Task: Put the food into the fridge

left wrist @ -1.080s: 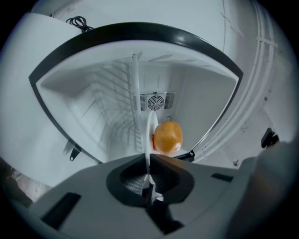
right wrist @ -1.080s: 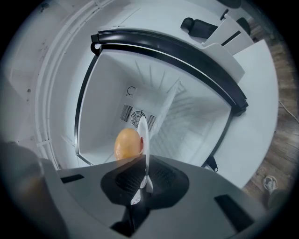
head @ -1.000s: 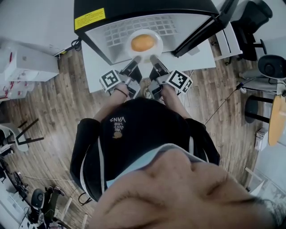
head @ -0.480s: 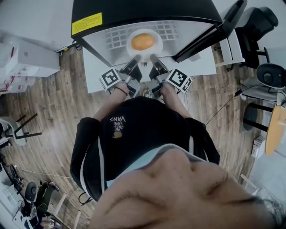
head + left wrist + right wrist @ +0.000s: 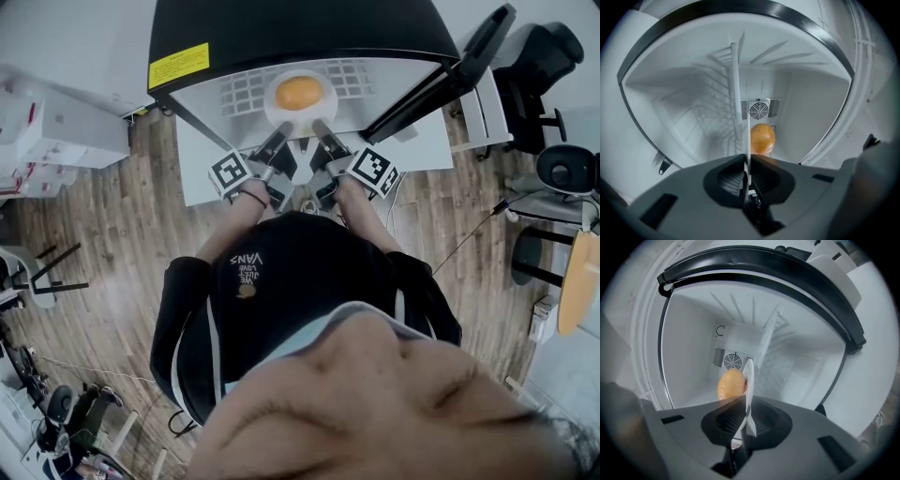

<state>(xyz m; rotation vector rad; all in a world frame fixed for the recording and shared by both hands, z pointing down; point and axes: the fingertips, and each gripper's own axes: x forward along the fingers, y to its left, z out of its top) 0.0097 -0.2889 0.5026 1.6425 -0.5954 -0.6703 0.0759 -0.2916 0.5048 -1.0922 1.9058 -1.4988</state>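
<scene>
Plainly we are in the placing step, with the food inside the open fridge (image 5: 281,28) at our twelve o'clock. Nearest to us, the left gripper (image 5: 746,161) has its jaws closed almost fully on the thin rim of a white plate (image 5: 273,99), at about seven o'clock on the plate. The right gripper (image 5: 746,404) is clamped the same way at about five o'clock, with only the plate's edge between its pads. Just past both sets of jaws, the orange (image 5: 300,92) sits near the middle of the plate. Under the plate lies the wire shelf (image 5: 242,91); we cannot tell whether the plate rests on it or hangs just above. Beyond, on the back wall, is a round fan grille (image 5: 759,110). The door (image 5: 441,70) stands open toward two o'clock, and the fridge stands on a white table (image 5: 199,155).

We judge that the next move calls for lowering the plate level until the shelf bears it. Both pairs of jaws should then open together and draw straight back toward six o'clock, so the rim is not dragged and the orange does not roll. After that the door needs shutting.
</scene>
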